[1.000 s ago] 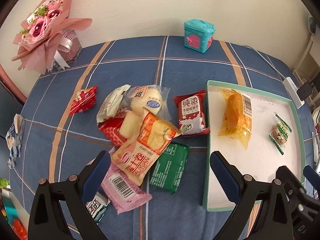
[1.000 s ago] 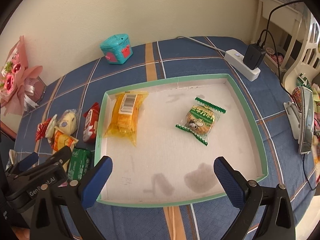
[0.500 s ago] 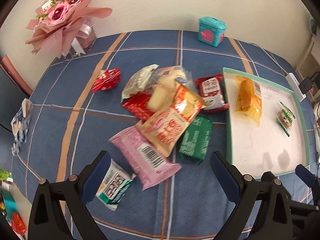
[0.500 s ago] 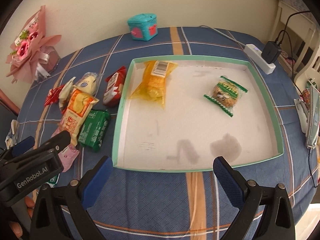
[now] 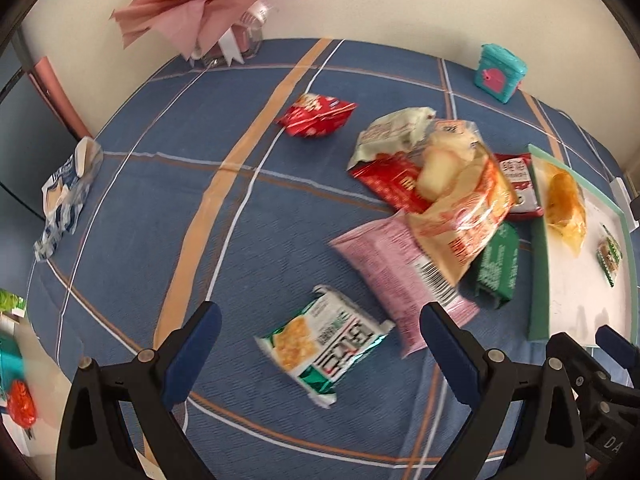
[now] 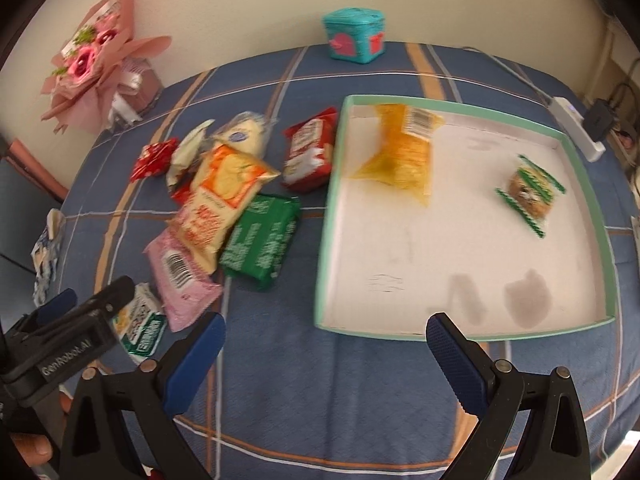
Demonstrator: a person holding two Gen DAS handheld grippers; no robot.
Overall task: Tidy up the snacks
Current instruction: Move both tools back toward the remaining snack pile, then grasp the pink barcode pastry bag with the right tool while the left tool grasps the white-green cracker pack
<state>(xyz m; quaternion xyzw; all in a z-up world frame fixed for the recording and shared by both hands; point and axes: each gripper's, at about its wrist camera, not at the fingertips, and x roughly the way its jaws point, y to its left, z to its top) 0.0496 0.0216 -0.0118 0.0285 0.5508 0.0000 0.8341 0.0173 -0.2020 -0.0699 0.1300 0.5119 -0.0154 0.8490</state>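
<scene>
A heap of snack packets lies on the blue plaid cloth: an orange bag [image 5: 466, 216] [image 6: 224, 184], a pink packet [image 5: 396, 272] [image 6: 180, 276], a green packet [image 5: 496, 264] [image 6: 262, 240], and a green-and-white cracker pack [image 5: 324, 340] [image 6: 142, 328]. The mint-rimmed white tray [image 6: 326, 216] [image 5: 538, 264] holds a yellow packet [image 6: 404, 148] and a small green-striped snack [image 6: 530, 190]. My left gripper [image 5: 316, 344] hovers open just over the cracker pack. My right gripper [image 6: 326, 348] hangs open over bare cloth near the tray's front edge.
A pink bouquet [image 5: 208, 0] [image 6: 96, 64] stands at the back left and a teal box [image 6: 354, 34] by the wall. A small red packet [image 5: 316, 114] lies apart. A crumpled blue-white wrapper [image 5: 64, 196] sits at the left edge, a power strip [image 6: 576, 128] at the right.
Both grippers have swung left and pulled back from the tray. The cracker pack has come into full view between the left fingers. Both stay open.
</scene>
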